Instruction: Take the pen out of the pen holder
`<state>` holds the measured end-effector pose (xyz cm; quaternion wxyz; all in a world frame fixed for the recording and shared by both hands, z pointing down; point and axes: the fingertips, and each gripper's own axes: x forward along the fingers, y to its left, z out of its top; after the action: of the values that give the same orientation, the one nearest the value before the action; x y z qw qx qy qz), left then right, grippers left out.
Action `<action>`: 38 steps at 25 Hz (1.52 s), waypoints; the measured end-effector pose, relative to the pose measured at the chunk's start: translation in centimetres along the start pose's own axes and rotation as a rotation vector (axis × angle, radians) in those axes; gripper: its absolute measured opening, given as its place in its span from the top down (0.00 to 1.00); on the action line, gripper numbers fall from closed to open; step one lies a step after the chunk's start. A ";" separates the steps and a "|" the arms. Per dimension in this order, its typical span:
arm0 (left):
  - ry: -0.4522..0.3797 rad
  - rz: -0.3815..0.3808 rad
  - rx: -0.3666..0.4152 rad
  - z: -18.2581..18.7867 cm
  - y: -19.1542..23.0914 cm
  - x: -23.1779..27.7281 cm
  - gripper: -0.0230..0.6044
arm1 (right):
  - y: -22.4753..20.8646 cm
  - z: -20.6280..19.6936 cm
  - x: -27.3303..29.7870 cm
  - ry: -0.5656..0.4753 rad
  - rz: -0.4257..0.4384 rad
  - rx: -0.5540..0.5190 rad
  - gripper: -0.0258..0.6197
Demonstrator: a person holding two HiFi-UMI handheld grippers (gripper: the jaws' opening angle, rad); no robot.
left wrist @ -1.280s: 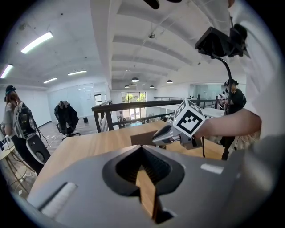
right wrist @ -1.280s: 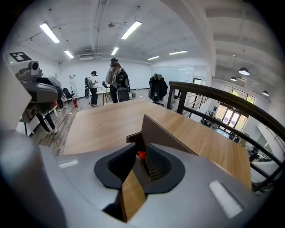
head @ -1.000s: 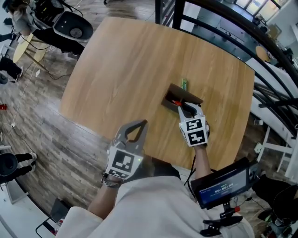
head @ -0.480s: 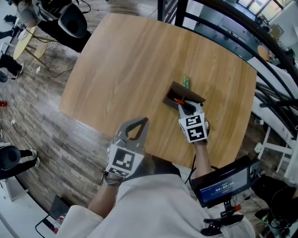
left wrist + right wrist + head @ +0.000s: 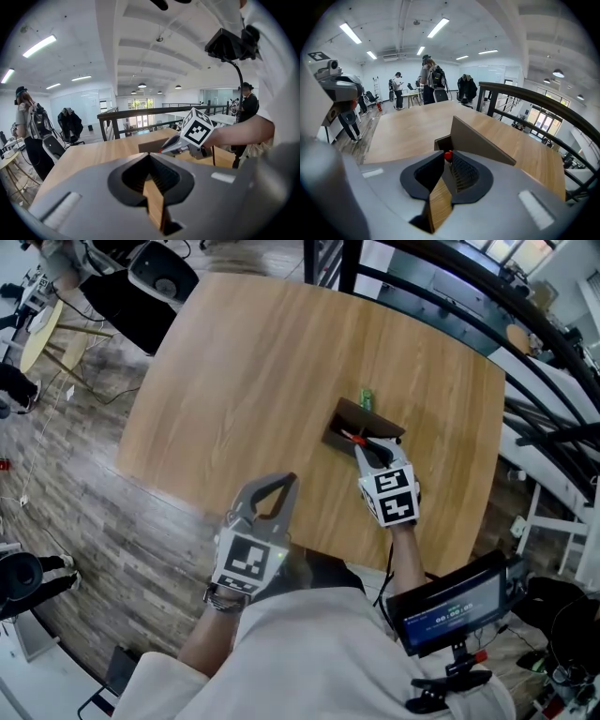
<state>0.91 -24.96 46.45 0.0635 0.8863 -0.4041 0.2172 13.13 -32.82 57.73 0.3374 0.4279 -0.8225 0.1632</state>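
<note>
A dark brown pen holder [image 5: 361, 418] lies on the wooden table [image 5: 244, 381], right of the middle. A red pen [image 5: 350, 436] sticks out of its open near side. My right gripper [image 5: 360, 443] is at that opening, shut on the pen's red end [image 5: 448, 155], with the holder's slanted wall [image 5: 480, 140] just beyond the tips. A small green object [image 5: 367, 399] lies behind the holder. My left gripper [image 5: 285, 481] hovers over the table's near edge, shut and holding nothing. The left gripper view shows its jaws [image 5: 150, 157] closed and, ahead, the holder [image 5: 151, 145] and the right gripper [image 5: 162, 151].
A black railing [image 5: 441, 292] runs along the table's far right side. A small screen on a stand [image 5: 450, 606] sits near my right arm. A black chair [image 5: 155, 273] stands at the far left corner. People [image 5: 429, 79] stand far off past the table.
The head view has shifted slightly. My right gripper stays at the holder's opening on the red pen. The left gripper has not moved.
</note>
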 end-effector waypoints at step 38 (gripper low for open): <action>-0.349 -0.212 0.226 10.2 -4.4 -6.7 0.97 | 7.5 8.1 -27.3 -0.470 -0.343 0.068 0.89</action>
<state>3.69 -20.38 34.63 -0.0842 0.9494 -0.2866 0.0968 14.78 -16.78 33.07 0.1459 0.5977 -0.7878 0.0280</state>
